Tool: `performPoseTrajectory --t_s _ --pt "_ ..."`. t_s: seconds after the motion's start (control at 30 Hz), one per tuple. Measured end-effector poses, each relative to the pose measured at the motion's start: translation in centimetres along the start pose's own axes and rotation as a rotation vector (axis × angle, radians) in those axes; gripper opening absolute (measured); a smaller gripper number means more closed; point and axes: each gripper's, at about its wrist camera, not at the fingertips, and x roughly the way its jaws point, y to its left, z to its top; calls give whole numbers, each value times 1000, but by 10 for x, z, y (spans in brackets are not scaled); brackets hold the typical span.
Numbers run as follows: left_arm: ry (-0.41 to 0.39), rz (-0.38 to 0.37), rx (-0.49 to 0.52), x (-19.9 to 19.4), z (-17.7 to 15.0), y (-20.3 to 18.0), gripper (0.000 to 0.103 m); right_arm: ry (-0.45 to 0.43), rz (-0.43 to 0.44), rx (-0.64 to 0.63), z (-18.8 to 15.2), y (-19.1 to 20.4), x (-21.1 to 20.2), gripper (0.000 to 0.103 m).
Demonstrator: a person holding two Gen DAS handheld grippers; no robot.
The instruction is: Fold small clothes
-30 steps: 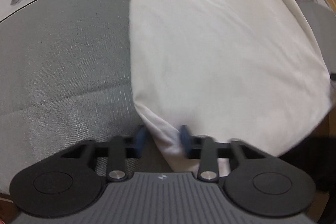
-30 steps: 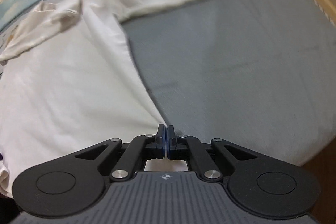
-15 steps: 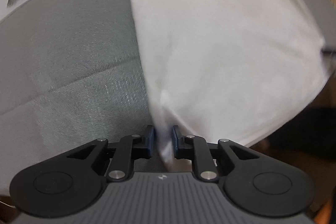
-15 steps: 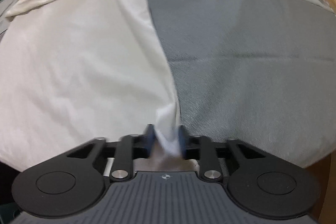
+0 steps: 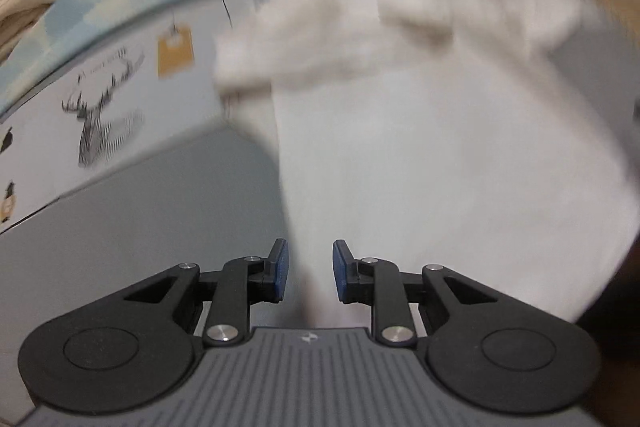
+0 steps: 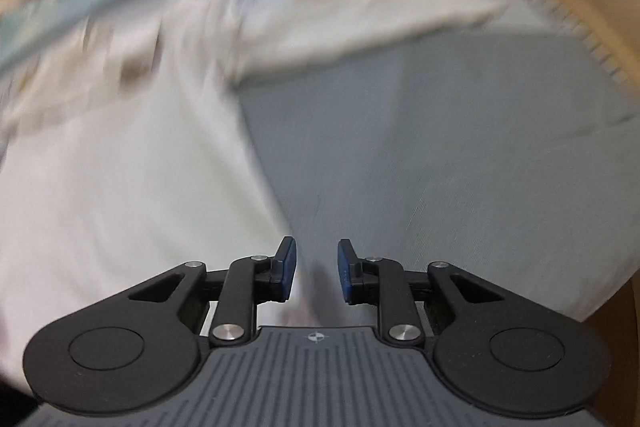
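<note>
Both wrist views have swung up off the hem since the earlier frames — far more of the bed now shows, including the pile at its head. The white garment (image 5: 440,155) lies spread on the grey cover (image 5: 140,235), body flat, sleeves stretched out toward the far side (blur hides their exact lie). Each gripper has just been opening. The left gripper (image 5: 306,269) has its pads apart with a strip of the garment's lower edge running between them, not pressed. The right gripper (image 6: 317,269) is likewise parted, with the garment's other lower corner just under the gap and no pad on it.

As for progress, I judge the task at an early stage: the garment looks laid out and smoothed, no fold visible in the body, and sleeves and halves are left to bring in.

Writing — none legible. A printed sheet (image 5: 48,131) beyond the cover carries a stag's-head drawing (image 5: 100,119) and an orange tag shape (image 5: 175,53); any lettering is too smeared to read.
</note>
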Motion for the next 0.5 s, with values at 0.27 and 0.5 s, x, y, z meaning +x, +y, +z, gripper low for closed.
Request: performPoseTrajectory --t_s 0.27,0.5 --pt "-224 -212 -218 7 125 -43 0 -241 155 66 71 25 -37 5" --pt "-181 -383 -499 109 142 -52 6 -269 245 67 114 49 21 21"
